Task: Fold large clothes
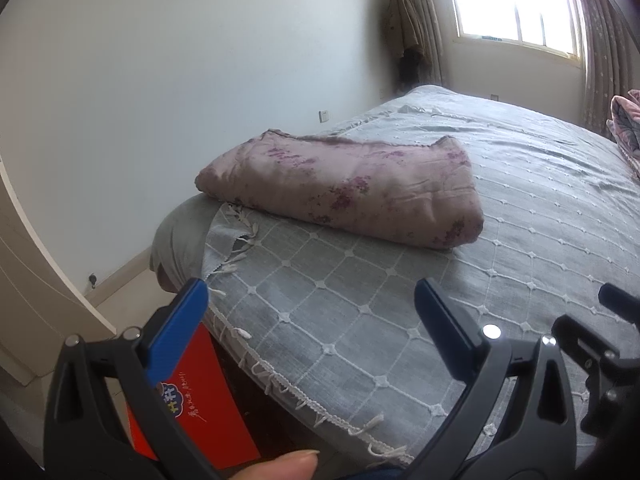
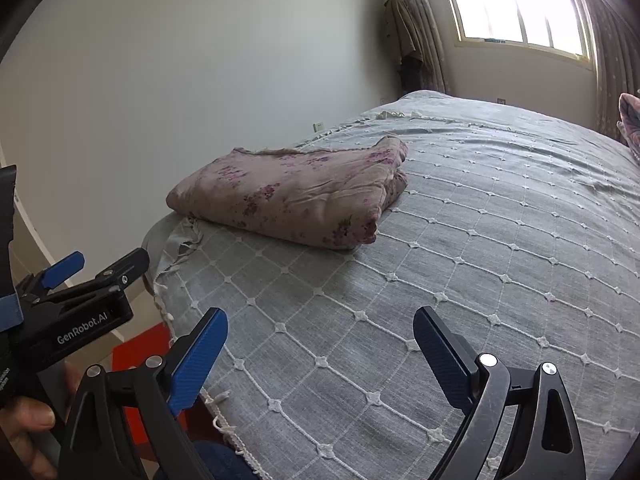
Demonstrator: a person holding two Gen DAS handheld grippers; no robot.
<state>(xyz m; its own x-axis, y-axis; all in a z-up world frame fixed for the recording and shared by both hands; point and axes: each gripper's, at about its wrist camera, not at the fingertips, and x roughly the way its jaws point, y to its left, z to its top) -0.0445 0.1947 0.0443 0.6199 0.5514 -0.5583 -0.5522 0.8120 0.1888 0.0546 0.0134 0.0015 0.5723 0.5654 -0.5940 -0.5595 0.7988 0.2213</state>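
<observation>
A pink floral cloth [image 1: 344,192] lies folded into a thick rectangle near the left edge of the bed; it also shows in the right wrist view [image 2: 288,196]. My left gripper [image 1: 312,304] is open and empty, held above the bed's near corner, well short of the cloth. My right gripper [image 2: 320,332] is open and empty above the bedspread, also short of the cloth. The left gripper's body [image 2: 80,300] shows at the left of the right wrist view.
The bed has a grey quilted spread [image 1: 520,220] with white fringe along its edge. A red box [image 1: 200,400] stands on the floor beside the bed. Another pink bundle [image 1: 626,128] lies at the far right. White wall left, window [image 1: 516,0] behind.
</observation>
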